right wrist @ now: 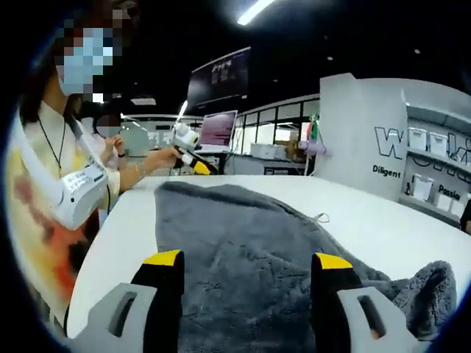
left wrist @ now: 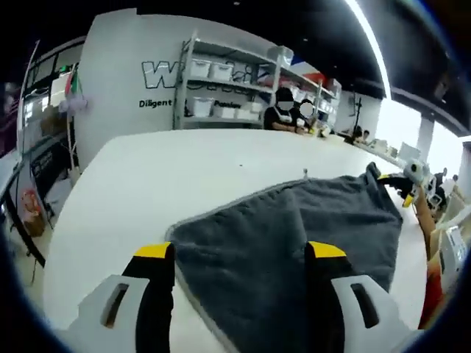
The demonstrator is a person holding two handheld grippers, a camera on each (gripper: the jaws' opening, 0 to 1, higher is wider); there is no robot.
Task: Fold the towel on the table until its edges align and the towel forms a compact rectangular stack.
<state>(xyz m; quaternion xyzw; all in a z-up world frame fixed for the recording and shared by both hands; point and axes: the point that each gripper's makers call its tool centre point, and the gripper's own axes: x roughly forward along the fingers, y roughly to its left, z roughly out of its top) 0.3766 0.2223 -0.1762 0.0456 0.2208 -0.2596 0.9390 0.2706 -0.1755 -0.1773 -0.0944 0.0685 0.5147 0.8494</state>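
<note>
- The grey towel (left wrist: pixel 294 228) lies spread out on the white desk (left wrist: pixel 169 176). It is mostly flat, and in the right gripper view one far part is bunched up into a soft lump (right wrist: pixel 427 294).
- The left tongs (left wrist: pixel 239 254) are wide open, with one yellow-tipped jaw on each side of a towel corner. They hold nothing. I think they are placed like this so they can close on that corner.
- The right tongs (right wrist: pixel 246 261) are wide open too and hold nothing. They hang over the towel (right wrist: pixel 243 243) near its middle, and I cannot tell if they touch the cloth.
- In the left gripper view, the other tongs (left wrist: pixel 403 184) show up at the far towel corner. A raised flap of cloth sits right beside them, but they are too small to tell if they pinch it.
- In the right gripper view, a hand (right wrist: pixel 158 158) holds the other tongs (right wrist: pixel 193 160) by the far edge of the towel. The two tongs sit at opposite ends, which would make it easy to lift one side over the other.
- The towel does not look folded yet, so most of the job is still to do.
- A small loop tag (right wrist: pixel 320 218) sticks out from one edge of the towel.
- Shelves with white boxes (left wrist: pixel 221 92) stand against the wall behind the desk.
</note>
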